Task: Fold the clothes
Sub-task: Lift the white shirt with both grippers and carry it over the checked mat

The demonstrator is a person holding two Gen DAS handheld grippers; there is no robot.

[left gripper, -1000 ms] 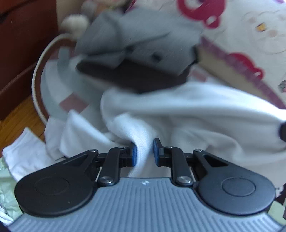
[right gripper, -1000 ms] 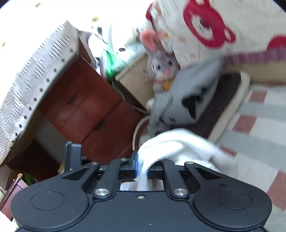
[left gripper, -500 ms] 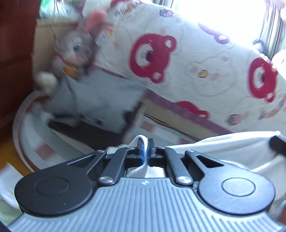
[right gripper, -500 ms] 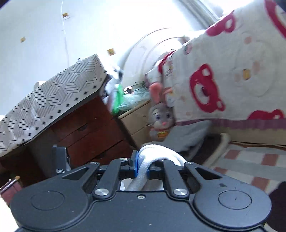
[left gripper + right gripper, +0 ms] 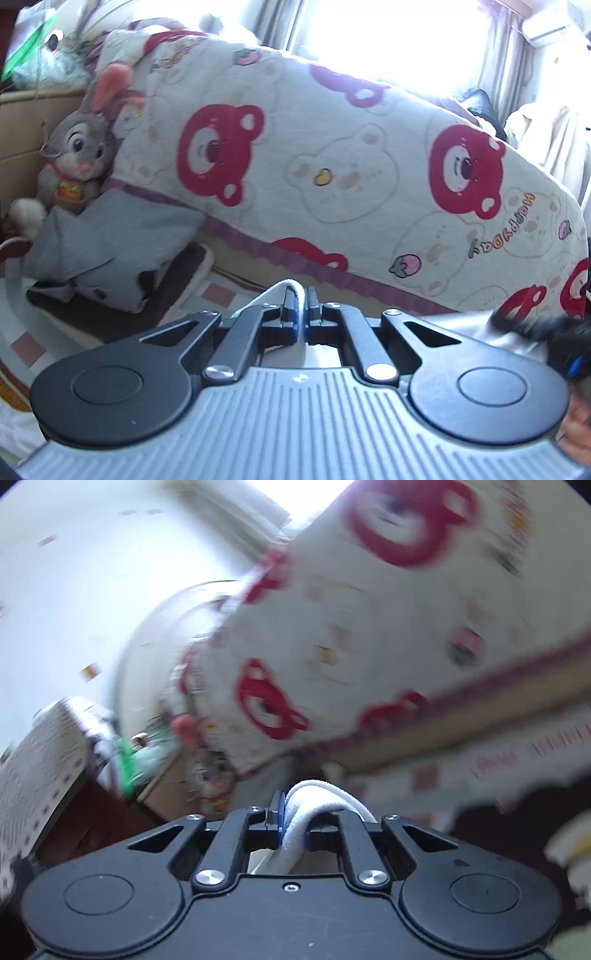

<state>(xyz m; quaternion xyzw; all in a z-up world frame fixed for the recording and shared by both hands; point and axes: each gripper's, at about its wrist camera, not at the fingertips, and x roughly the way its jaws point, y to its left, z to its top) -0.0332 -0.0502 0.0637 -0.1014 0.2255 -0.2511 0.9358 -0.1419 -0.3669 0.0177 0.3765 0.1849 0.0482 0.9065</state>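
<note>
1. Left tongs [image 5: 301, 314]: jaws fully closed, pinching a thin fold of the white garment [image 5: 291, 286]. The cloth loops over the left pad and runs back under the tool.
2. Right tongs [image 5: 295, 825]: jaws nearly closed on a thicker, ribbed roll of the same white garment [image 5: 317, 805], which bulges over the right jaw. The jaws have just eased slightly wider, yet the cloth is between them and gripped.
3. Location of the garment: held off the bed between the two tongs. Most of it hangs below both cameras, so its spread cannot be determined.
4. Surroundings: a bear-print quilt [image 5: 332, 166] lies along the far side of the bed. A grey plush rabbit [image 5: 77, 155] sits at the far-left corner, with a grey garment [image 5: 107, 251] just in front of it.
5. Handling judgement: the fabric appears soft, light and limp, and will sag between grips. It is not fragile, and its fleecy surface is unlikely to slip.
6. Grip advice: hold at hem corners or shoulder seams, a single layer where possible. The right grip's bunched roll may twist the fold line.
</note>
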